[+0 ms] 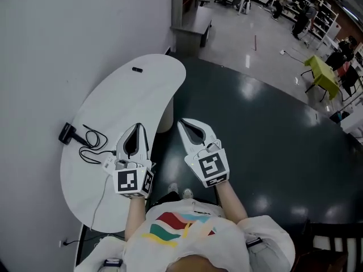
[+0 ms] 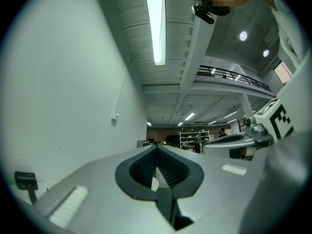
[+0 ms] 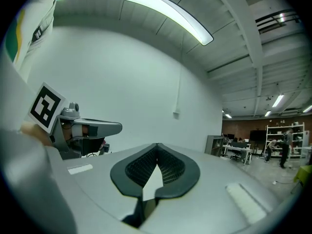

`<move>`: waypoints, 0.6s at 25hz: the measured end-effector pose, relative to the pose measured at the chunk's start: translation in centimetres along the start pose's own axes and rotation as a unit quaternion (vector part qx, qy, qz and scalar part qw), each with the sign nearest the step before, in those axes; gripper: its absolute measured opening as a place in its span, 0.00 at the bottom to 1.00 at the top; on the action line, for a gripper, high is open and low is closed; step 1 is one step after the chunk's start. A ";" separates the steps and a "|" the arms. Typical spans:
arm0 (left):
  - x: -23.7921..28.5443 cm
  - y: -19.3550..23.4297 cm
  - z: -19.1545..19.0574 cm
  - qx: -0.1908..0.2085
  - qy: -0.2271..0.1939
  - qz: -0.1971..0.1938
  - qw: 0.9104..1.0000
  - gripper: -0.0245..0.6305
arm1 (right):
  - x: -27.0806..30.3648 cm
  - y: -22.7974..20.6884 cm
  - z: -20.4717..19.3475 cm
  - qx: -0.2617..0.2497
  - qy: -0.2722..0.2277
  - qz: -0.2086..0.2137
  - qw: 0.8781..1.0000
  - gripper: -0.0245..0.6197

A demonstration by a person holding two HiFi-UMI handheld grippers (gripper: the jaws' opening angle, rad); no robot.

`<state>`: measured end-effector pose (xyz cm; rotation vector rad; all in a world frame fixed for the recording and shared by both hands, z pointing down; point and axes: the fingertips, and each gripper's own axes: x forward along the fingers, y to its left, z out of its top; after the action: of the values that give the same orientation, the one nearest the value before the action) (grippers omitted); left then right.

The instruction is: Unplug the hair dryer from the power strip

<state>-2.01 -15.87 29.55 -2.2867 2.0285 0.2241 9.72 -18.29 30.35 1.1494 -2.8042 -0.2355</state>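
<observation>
HEAD VIEW
- Table [image 1: 144, 89]: white, kidney-shaped, set against a pale wall [image 1: 51, 44], with dark glossy floor [image 1: 255, 140] to its right.
- Hair dryer [image 1: 66, 133]: black, lying at the table's left edge, well left of both claws.
- Cord [image 1: 92, 142]: black, in loose loops on the table between the hair dryer and the left claw, one run leading toward the power strip.
- Power strip [image 1: 108, 162]: white, on the table just left of the left claw's body; too small to tell whether the plug sits in it.
- Small black item [image 1: 137, 69]: alone near the table's far end.
- Left claw [image 1: 138, 127]: over the table's near right part, pointing away from the person, closed, holding nothing, apart from cord and strip.
- Right claw [image 1: 184, 123]: beside the left one, just past the table's edge, over the floor, closed and empty.

LEFT GRIPPER VIEW
- Left claw: jaws together, dark ribbed pads meeting at the tip, nothing between them.
- Ahead: bare wall at left, long ceiling lamp [image 2: 156, 23] overhead, shelves [image 2: 187, 139] far off.
- Right side: right claw alongside, right marker cube [image 2: 278, 118] near the frame's edge.
- Low left: black shape [image 2: 25, 180], too little shown to name.

RIGHT GRIPPER VIEW
- Right claw: jaws together, pads touching at the tip, nothing gripped.
- Left side: left claw alongside, roughly level, left marker cube [image 3: 45, 106] behind it.
- Ahead: same pale wall, lamp overhead, shelves far at right.
</observation>
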 end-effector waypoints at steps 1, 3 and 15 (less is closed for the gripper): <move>0.5 0.3 0.2 0.001 -0.004 0.001 1.000 0.04 | 0.6 -0.2 0.4 -0.001 -0.005 0.000 1.000 0.06; 1.7 1.1 0.3 0.005 -0.006 0.002 1.000 0.04 | 2.0 -0.6 1.0 0.006 -0.016 -0.003 1.000 0.06; 5.2 2.4 -0.6 0.014 0.003 0.065 0.998 0.04 | 5.3 -2.7 -0.2 0.028 -0.012 0.053 0.998 0.06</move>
<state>-3.75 -21.38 29.42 -2.1434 2.1708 0.1952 7.81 -23.93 30.23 1.0118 -2.8994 -0.1643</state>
